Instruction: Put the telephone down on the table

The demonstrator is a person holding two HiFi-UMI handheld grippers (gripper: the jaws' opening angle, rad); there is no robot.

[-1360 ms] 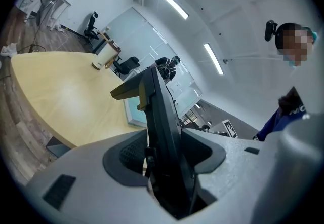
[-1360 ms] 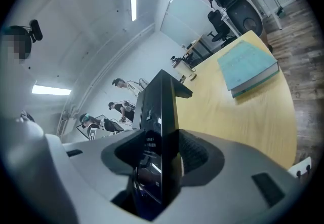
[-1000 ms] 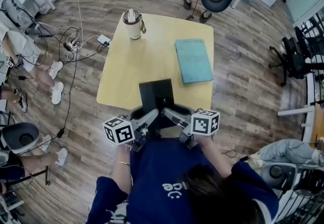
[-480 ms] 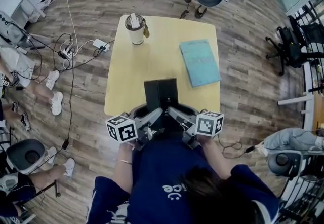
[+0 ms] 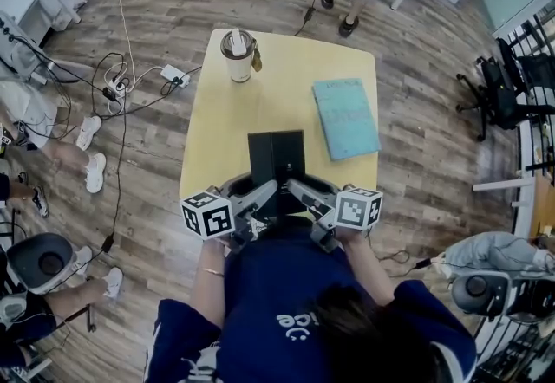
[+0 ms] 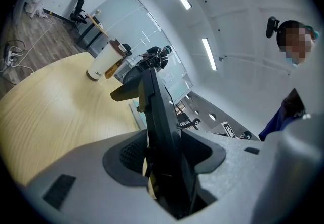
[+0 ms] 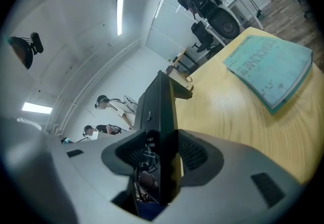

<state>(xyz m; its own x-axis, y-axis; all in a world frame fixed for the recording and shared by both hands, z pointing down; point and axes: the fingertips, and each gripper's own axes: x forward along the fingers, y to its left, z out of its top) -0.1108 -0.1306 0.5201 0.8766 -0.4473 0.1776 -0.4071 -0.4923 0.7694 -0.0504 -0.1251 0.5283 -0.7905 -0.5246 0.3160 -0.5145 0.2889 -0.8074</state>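
While telephone (image 5: 276, 162) is at near edge of table (image 5: 260, 104) — left gripper (image 5: 263, 197) fingers grip one side, right gripper (image 5: 301, 194) fingers other.

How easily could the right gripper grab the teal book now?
Probably not: the right gripper is shut on the black telephone, together with the left gripper. The table toward the book looks bare, though.

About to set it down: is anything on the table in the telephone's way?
Nothing visible. The telephone, gripped by the left claw and right claw, is over bare table; the teal book lies to the right and the cup at the far corner, both apart from it.
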